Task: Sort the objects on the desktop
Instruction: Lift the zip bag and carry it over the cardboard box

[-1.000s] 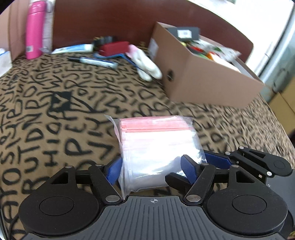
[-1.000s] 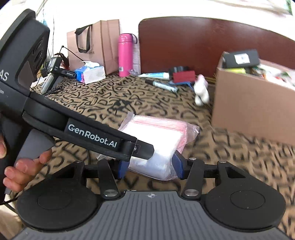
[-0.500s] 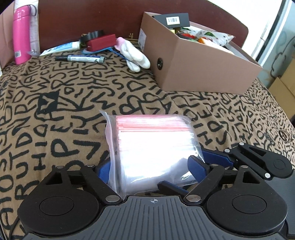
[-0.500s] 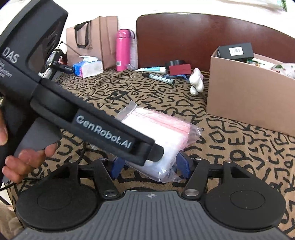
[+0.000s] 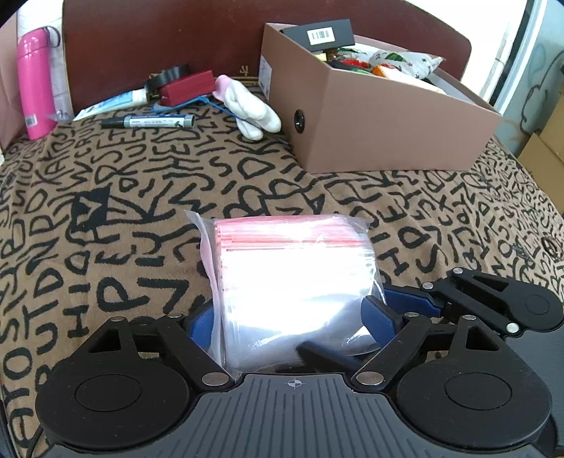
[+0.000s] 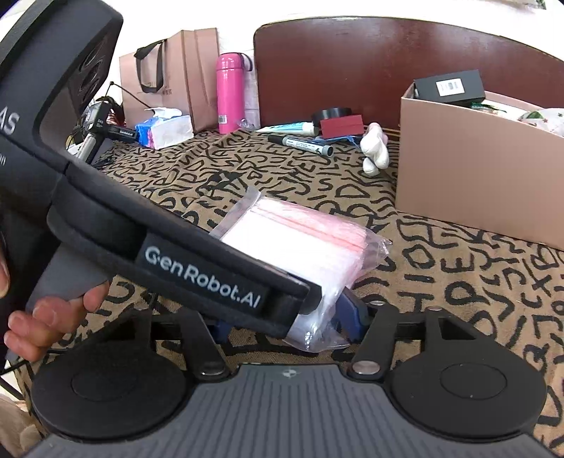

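Bag stack point(image 5: 292, 282) flat, red zip-edge facing box point(image 5: 387, 119).

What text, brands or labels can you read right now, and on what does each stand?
"GenRobot.AI": white lettering on the left hand-held gripper, along its black body, seen in the right wrist view.
"As": partial white letters on the same gripper's upper body, cut off by the frame edge.
Barcode label on the black box in the cardboard box: too small to read.
Marker pen label: blurred.
Pink bottle sticker: unreadable.
Tablecloth scrawl: decorative letters, no clear words.
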